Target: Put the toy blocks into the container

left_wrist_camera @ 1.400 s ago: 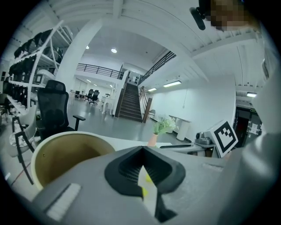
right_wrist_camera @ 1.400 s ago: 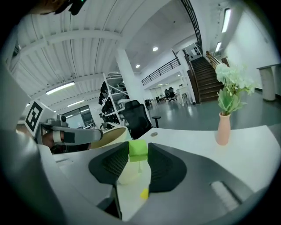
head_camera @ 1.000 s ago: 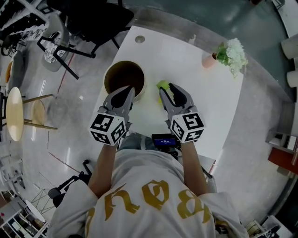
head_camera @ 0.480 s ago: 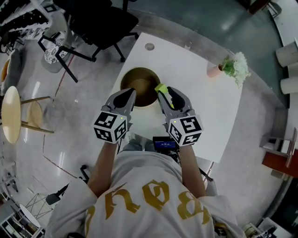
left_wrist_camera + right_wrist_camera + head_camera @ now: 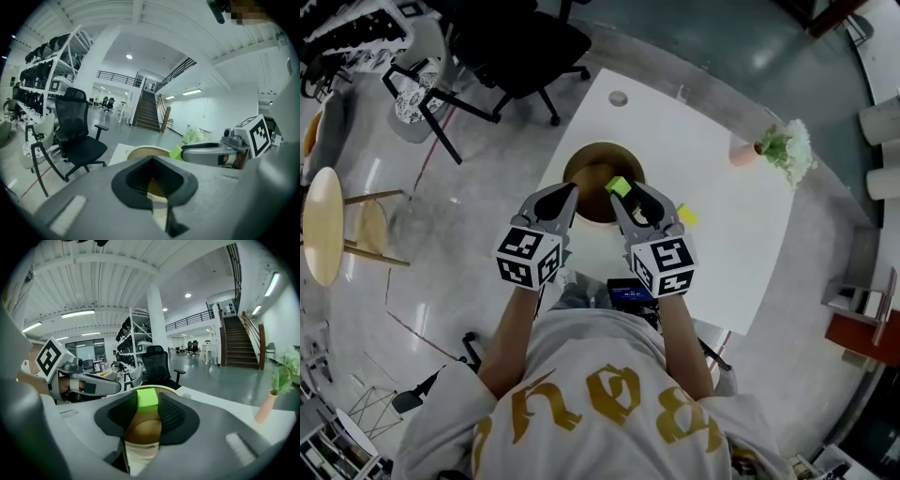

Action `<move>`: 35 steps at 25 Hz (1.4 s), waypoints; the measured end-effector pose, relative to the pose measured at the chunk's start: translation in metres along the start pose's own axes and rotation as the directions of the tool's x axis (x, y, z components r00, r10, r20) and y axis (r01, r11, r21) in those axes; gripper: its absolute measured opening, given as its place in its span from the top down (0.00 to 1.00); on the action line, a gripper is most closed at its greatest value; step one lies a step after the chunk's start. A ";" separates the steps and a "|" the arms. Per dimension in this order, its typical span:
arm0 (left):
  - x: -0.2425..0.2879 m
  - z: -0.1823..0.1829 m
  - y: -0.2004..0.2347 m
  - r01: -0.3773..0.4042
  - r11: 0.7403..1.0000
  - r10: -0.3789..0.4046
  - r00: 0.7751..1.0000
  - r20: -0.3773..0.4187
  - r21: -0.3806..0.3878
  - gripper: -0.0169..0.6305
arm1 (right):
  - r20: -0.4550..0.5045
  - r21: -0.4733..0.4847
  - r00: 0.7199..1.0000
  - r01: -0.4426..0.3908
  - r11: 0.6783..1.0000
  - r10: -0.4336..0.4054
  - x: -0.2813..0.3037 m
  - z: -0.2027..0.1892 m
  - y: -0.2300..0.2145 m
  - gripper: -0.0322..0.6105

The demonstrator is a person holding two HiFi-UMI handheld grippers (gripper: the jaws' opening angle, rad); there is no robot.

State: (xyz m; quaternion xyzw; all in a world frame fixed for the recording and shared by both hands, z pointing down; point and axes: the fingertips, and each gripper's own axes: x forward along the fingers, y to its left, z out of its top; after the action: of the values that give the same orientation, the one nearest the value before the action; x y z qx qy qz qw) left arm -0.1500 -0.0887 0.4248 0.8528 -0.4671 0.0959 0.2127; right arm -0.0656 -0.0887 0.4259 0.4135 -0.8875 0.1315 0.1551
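Observation:
The container (image 5: 584, 161) is a round brown bowl on the white table (image 5: 712, 253). My right gripper (image 5: 624, 193) is shut on a bright green toy block (image 5: 619, 186), which hangs over the bowl's near right rim. In the right gripper view the green block (image 5: 147, 401) sits between the black pads, with the bowl's brown inside (image 5: 142, 429) right below. My left gripper (image 5: 562, 195) is shut on nothing and hovers at the bowl's near left edge. A yellow block (image 5: 686, 216) lies on the table just right of my right gripper.
A pink vase with a white-flowered plant (image 5: 786, 148) stands at the table's far right corner. A black office chair (image 5: 520, 42) is beyond the table's far left side. A round wooden stool (image 5: 323, 225) is on the floor at left.
Both grippers have moved towards the bowl. The green block went from beside the bowl to over its rim. The yellow block now shows uncovered on the table.

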 end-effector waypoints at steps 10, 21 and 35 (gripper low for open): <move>0.001 -0.003 0.003 0.026 1.000 -0.026 1.000 -0.006 -0.013 0.97 | 0.001 0.000 1.000 0.026 1.000 -0.026 0.007 0.001 -0.002 0.69; 0.002 0.003 0.000 0.021 1.000 -0.021 1.000 0.009 -0.012 0.97 | 0.028 0.019 0.999 0.020 1.000 -0.021 0.001 0.001 -0.003 0.60; 0.015 0.011 -0.056 0.095 0.995 -0.096 0.995 0.037 0.017 0.97 | 0.065 0.046 0.996 0.059 0.997 -0.062 -0.032 -0.001 -0.028 0.61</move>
State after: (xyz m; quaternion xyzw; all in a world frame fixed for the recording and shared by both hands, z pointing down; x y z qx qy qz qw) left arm -0.0955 -0.0786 0.4054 0.8774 -0.4290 0.0732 0.2018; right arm -0.0241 -0.0834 0.4176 0.4477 -0.8761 0.1327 0.1204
